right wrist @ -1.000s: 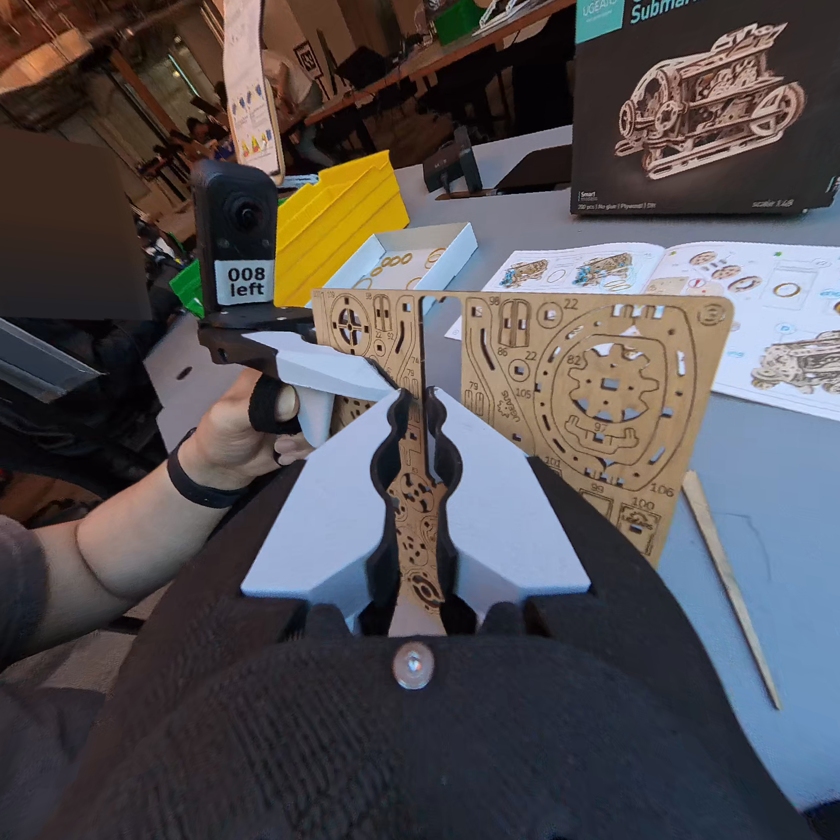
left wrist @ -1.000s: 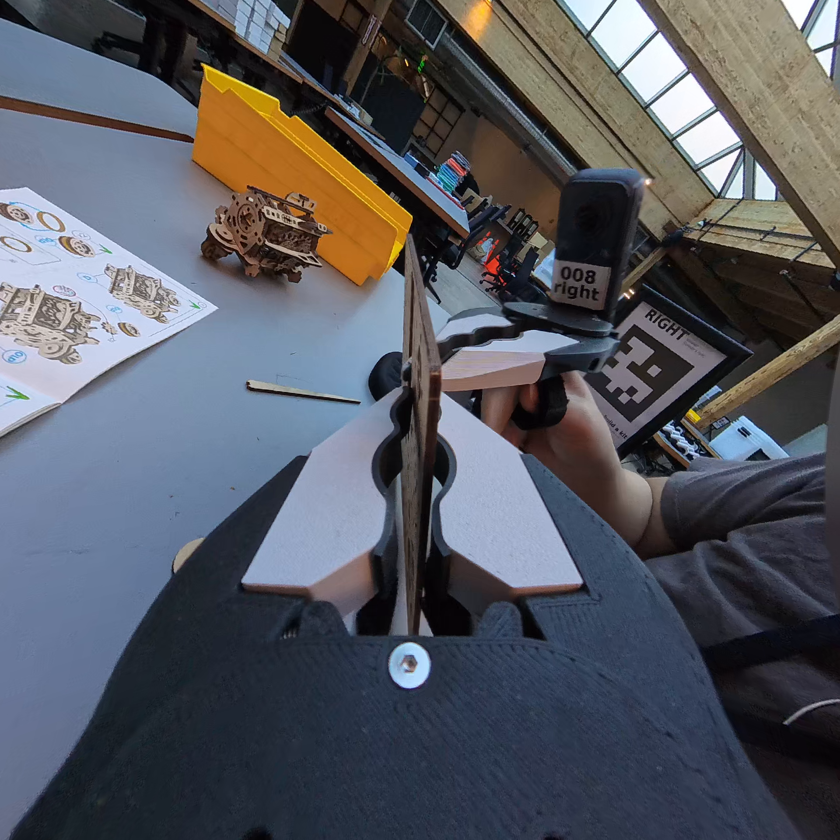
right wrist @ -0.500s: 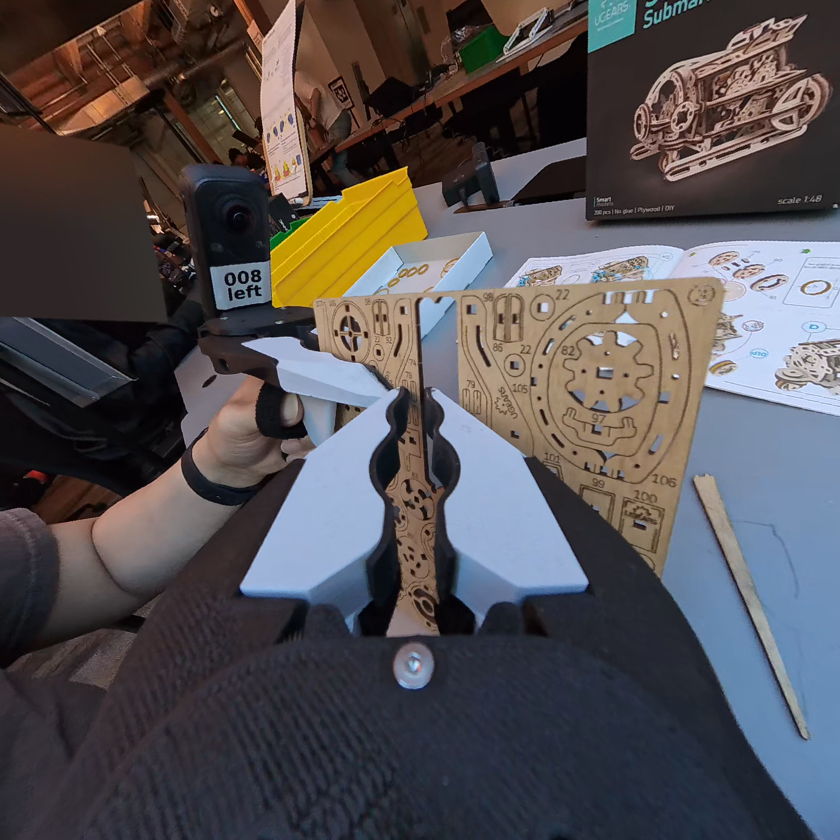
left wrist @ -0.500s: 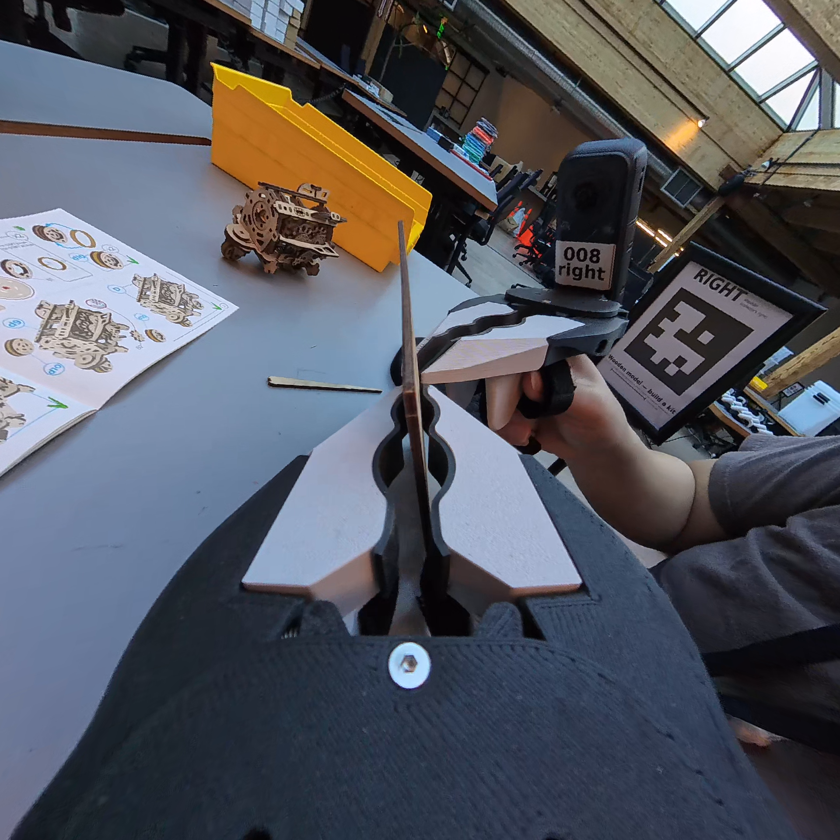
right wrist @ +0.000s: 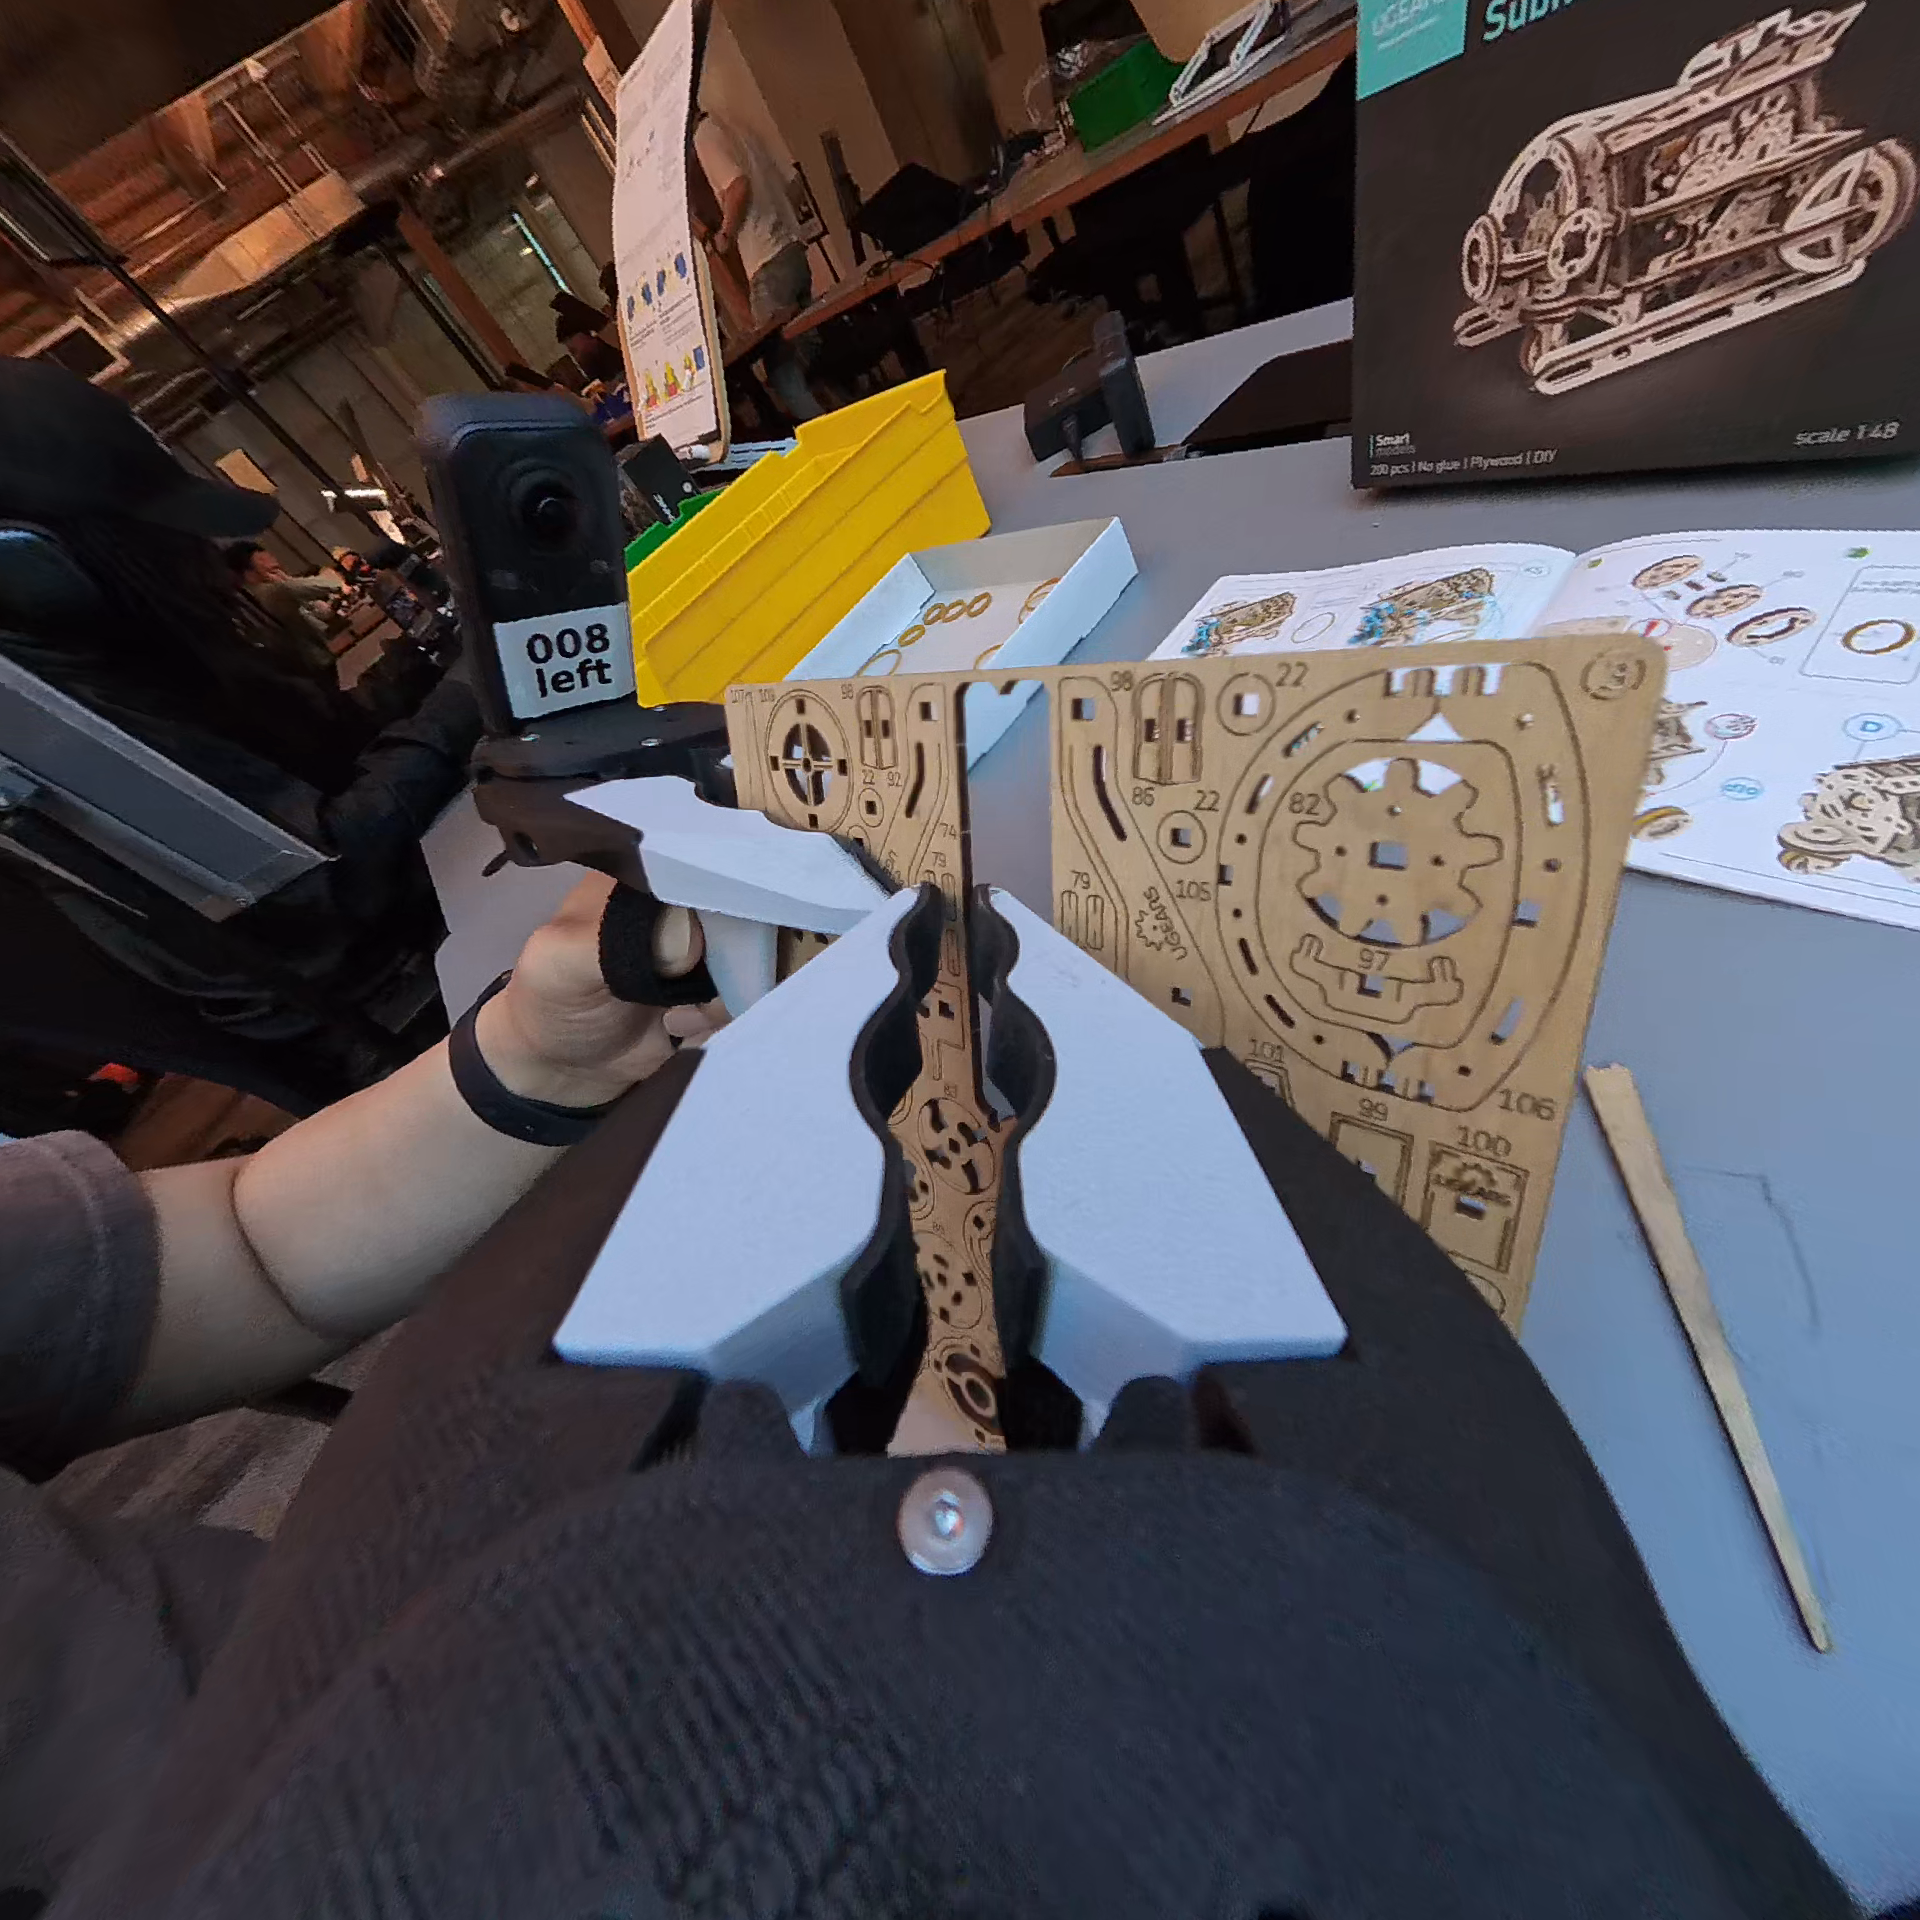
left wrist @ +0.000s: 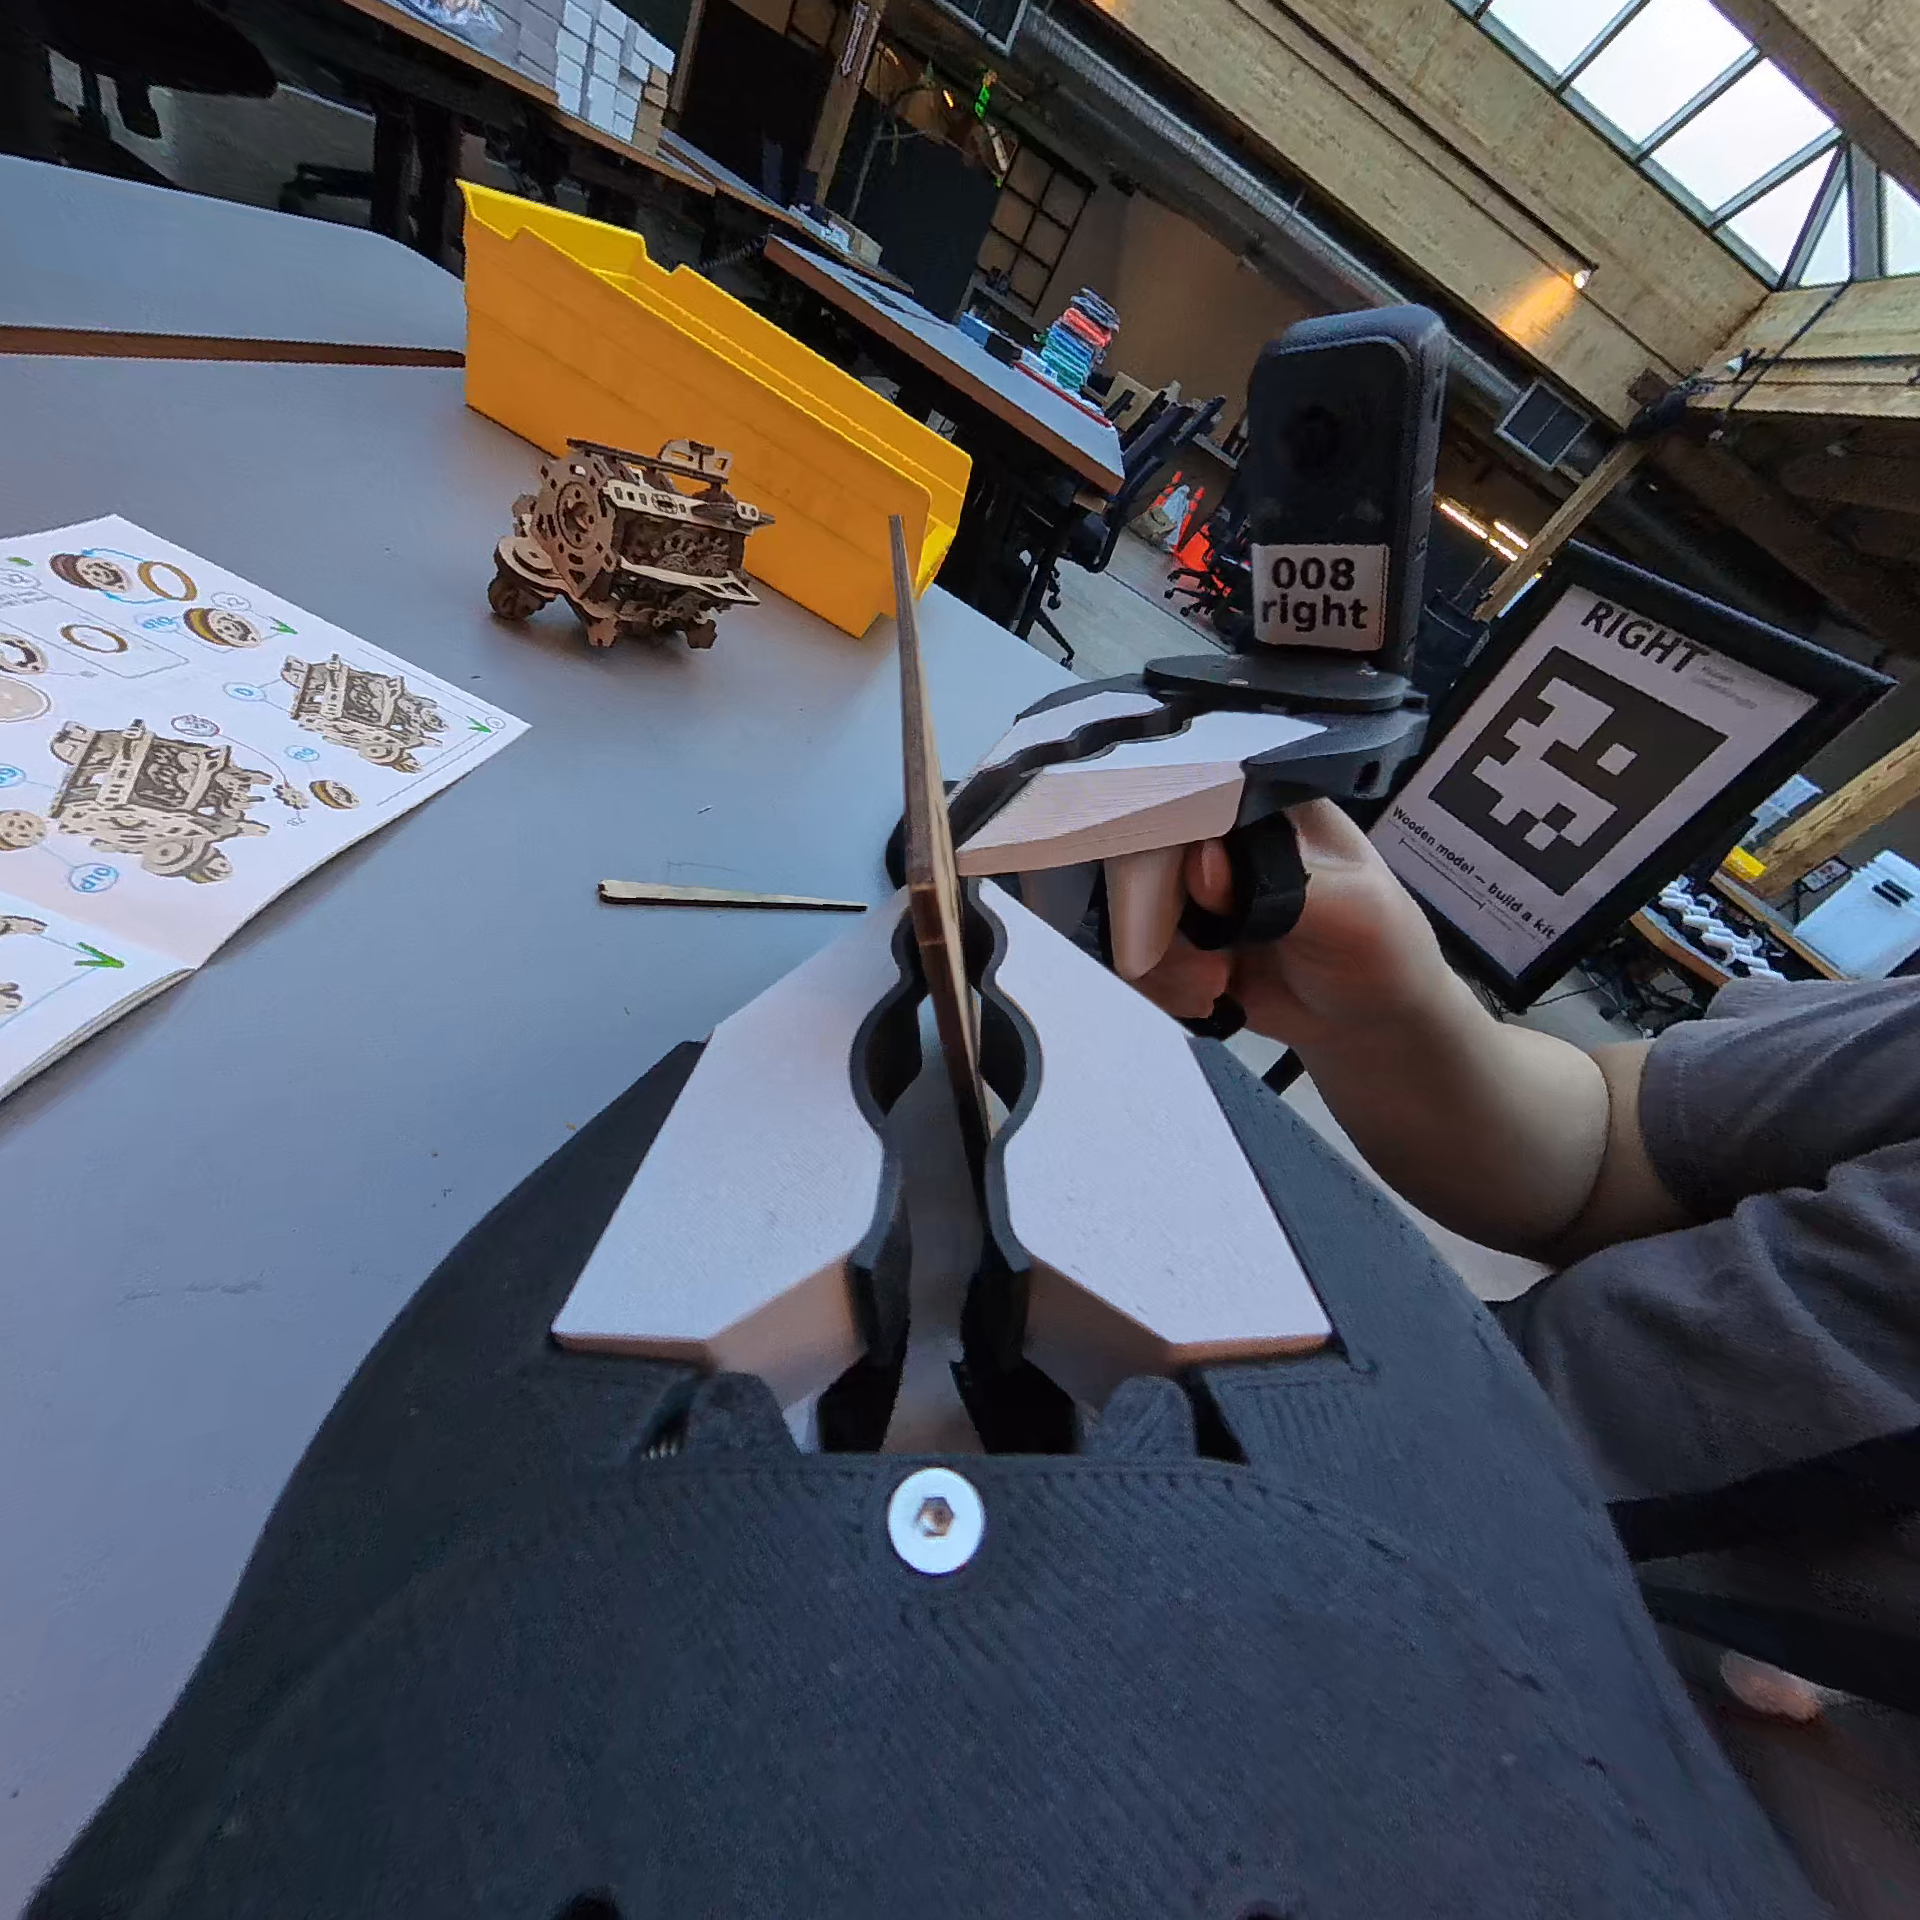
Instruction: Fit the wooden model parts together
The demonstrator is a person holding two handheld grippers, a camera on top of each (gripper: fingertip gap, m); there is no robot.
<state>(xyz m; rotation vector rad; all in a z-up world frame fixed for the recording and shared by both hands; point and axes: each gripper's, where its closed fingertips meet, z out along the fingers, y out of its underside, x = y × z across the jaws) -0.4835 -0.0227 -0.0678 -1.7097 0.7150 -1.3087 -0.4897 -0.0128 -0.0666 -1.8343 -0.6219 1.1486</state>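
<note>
Sheet: a thin laser-cut plywood sheet [right wrist: 1340, 894] is standing on edge above the grey table [left wrist: 312, 1091], held up between the two grippers.
Left gripper [left wrist: 940, 940]: its jaws are pinching the sheet edge-on, near the lower part of one side.
Right gripper [right wrist: 961, 909]: its jaws are pressing together, apparently nipping the sheet's face by the long narrow slot; the contact itself is hard to make out.
Handling: the sheet is looking light, stiff across its face, yet brittle; the cut-outs are leaving thin bridges likely to snap if twisted.
Where to hold: the solid border is seeming safest, away from the gear piece [right wrist: 1392, 852].
Edges: the lower corner is hanging near the table, just beside a loose wooden stick [right wrist: 1704, 1340].
Open room: bare table is lying ahead, between the instruction booklet [left wrist: 187, 748] and the half-built model [left wrist: 623, 551]; the yellow bin [left wrist: 707, 384] is standing well apart.
</note>
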